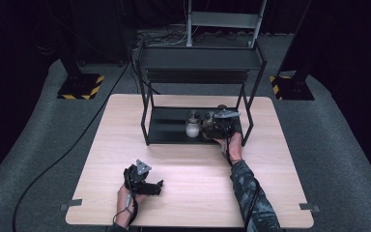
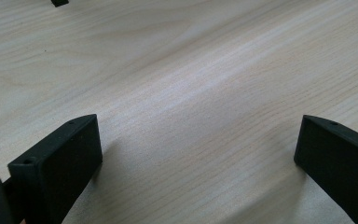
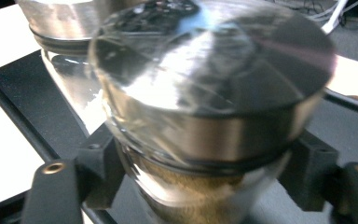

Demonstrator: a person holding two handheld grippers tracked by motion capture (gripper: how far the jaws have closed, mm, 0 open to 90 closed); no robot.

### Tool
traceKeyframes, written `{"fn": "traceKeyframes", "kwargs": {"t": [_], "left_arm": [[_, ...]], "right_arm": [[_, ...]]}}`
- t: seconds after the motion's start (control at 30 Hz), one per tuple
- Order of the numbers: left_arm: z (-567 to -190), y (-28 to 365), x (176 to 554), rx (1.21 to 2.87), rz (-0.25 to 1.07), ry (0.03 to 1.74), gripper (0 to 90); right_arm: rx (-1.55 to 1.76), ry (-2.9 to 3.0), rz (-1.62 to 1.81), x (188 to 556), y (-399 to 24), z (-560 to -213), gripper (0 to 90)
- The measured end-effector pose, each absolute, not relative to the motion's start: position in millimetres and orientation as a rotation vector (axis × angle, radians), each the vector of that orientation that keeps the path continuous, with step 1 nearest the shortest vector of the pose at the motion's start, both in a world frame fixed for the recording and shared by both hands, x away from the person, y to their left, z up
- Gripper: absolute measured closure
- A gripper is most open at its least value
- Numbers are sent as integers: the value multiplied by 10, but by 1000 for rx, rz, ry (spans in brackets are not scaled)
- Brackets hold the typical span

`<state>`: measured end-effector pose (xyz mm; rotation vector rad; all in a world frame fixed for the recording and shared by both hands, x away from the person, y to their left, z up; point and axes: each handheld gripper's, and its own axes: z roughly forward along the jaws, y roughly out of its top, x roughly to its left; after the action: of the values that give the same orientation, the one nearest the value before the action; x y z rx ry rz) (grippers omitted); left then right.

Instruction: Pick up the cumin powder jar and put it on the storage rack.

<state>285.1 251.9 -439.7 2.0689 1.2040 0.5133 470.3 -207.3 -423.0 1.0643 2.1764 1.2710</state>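
Note:
A glass jar with a wide metal lid (image 3: 214, 70) and brownish contents stands between the jaws of my right gripper (image 3: 203, 186). The jaws sit close on either side of its neck, slightly apart from the glass. From above, this jar (image 1: 211, 129) rests on the lower shelf (image 1: 166, 128) of a black rack, with my right gripper (image 1: 217, 124) reaching in over it. Just to its left stands a second jar (image 1: 192, 126) with pale contents, visible behind the first jar (image 3: 60, 23). My left gripper (image 1: 158, 187) rests open on the table (image 2: 182, 70), with nothing between its jaws (image 2: 198, 140).
The black rack (image 1: 198, 58) has an upper shelf and thin uprights at the table's far middle. A sleeved forearm (image 1: 251, 193) crosses the table's right front. Light wooden table (image 1: 125, 125) all around; cables and stand bases lie on the floor beyond.

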Motion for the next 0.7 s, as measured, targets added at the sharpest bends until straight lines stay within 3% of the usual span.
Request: {"fn": "traceKeyframes", "kwargs": {"t": [0.4, 0.7], "left_arm": [[-4397, 2519, 2852, 2069, 513, 1204, 3], [-4398, 2518, 2851, 2068, 514, 1204, 3]], "right_arm": [[1123, 2295, 1137, 4735, -2063, -3963, 37], [1122, 2342, 1052, 4526, -2135, -3879, 16]]}}
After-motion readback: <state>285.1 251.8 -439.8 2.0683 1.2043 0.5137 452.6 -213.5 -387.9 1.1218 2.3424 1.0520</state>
